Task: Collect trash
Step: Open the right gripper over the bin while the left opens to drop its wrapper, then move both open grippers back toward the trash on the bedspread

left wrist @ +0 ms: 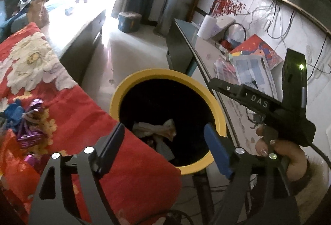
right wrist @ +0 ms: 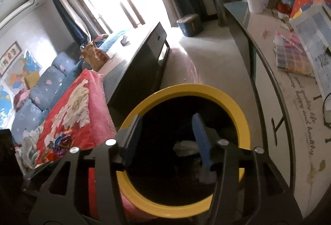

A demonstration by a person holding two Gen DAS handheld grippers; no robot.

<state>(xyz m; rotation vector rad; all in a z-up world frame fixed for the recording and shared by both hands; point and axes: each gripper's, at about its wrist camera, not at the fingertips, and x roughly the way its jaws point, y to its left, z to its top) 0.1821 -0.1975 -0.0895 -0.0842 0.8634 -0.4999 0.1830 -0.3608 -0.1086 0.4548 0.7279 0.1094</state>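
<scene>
A round bin with a yellow rim (left wrist: 144,75) stands on the floor between the bed and a desk. Crumpled paper trash (left wrist: 155,130) lies in its dark inside. My left gripper (left wrist: 165,139) hangs over the bin's mouth, open wide with nothing between its fingers. In the right wrist view the same yellow rim (right wrist: 186,88) fills the middle, and my right gripper (right wrist: 167,136) is open above it, also with nothing between its fingers; a pale crumpled scrap (right wrist: 184,147) shows below. Purple foil wrappers (left wrist: 31,121) lie on the red floral blanket (left wrist: 82,111).
A hand (left wrist: 289,158) holds the black body of the right tool (left wrist: 269,105) beside the bin. A desk (right wrist: 269,80) with papers and a white roll (left wrist: 206,27) runs along the right. The dark bed frame (right wrist: 140,68) and a blue tub (right wrist: 189,25) stand beyond.
</scene>
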